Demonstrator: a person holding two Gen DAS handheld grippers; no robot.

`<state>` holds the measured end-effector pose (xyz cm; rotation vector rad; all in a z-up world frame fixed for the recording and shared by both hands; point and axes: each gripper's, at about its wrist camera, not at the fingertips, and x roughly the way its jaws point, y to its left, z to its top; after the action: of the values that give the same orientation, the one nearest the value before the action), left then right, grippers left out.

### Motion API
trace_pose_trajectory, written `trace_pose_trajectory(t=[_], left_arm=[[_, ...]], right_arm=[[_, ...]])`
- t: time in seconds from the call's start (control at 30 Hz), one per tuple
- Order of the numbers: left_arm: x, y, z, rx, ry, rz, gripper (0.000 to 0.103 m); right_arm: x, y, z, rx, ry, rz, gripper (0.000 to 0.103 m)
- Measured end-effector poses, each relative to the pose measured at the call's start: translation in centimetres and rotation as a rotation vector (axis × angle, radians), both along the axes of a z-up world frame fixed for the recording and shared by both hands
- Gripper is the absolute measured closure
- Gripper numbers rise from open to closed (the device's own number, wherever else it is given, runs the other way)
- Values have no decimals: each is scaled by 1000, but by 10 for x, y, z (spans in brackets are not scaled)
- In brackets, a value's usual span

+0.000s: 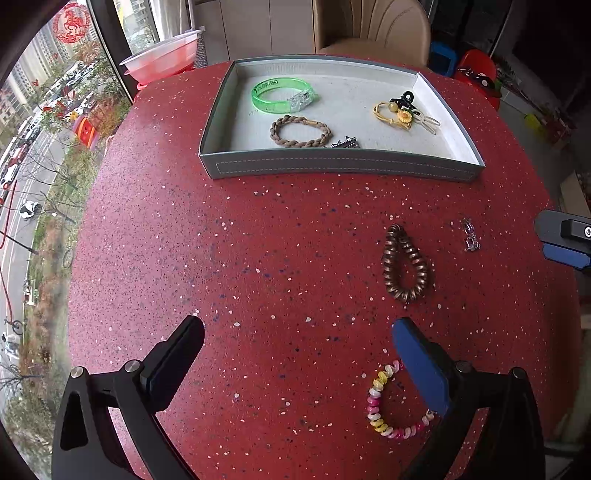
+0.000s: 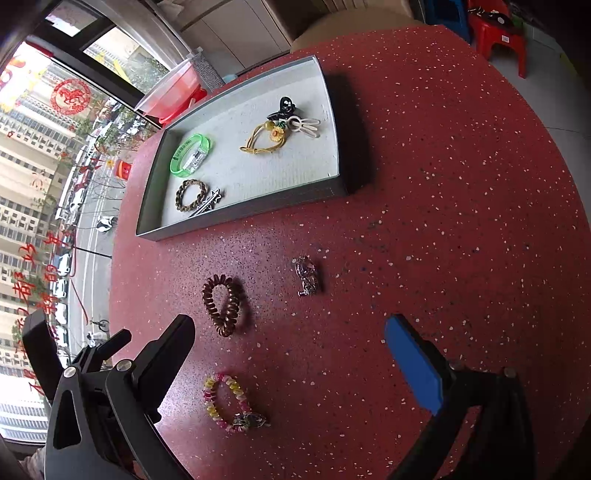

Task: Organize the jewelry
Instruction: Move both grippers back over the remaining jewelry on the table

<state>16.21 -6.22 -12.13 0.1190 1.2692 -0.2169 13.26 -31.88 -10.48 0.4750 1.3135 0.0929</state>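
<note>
A grey tray (image 1: 340,168) (image 2: 240,218) at the far side of the red speckled table (image 1: 258,258) holds a green bangle (image 1: 280,96), a braided brown tie (image 1: 299,132), a star clip, a yellow sunflower tie (image 1: 399,114) and other clips. On the table lie a brown spiral hair tie (image 1: 406,264) (image 2: 225,304), a small silver piece (image 1: 470,234) (image 2: 306,275) and a pink-yellow spiral tie (image 1: 391,402) (image 2: 232,402). My left gripper (image 1: 298,328) is open and holds nothing; the pink-yellow tie lies beside its right finger. My right gripper (image 2: 289,326) is wide open and holds nothing.
A red plastic basin (image 1: 162,59) sits past the table's far left edge, by a tall window. A beige chair (image 1: 369,29) stands behind the tray. A red stool (image 2: 498,33) stands on the floor at the far right. Part of my right gripper (image 1: 565,236) shows at the left view's right edge.
</note>
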Motion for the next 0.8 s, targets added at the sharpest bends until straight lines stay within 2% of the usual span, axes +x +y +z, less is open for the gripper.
trace_pose_trajectory(t=[0.13,0.33,0.8], left_arm=[[-19,0,-10,23,21,-20,0],[-33,-1,-22,30,57,-30,0],[-49,-18,-32,66,60,-62,0]], right_arm=[[-16,5,-17,-33,58,7,0],[-30,9,-30,-81,94,21,0],[9,24,-40,-187,69,70,0]])
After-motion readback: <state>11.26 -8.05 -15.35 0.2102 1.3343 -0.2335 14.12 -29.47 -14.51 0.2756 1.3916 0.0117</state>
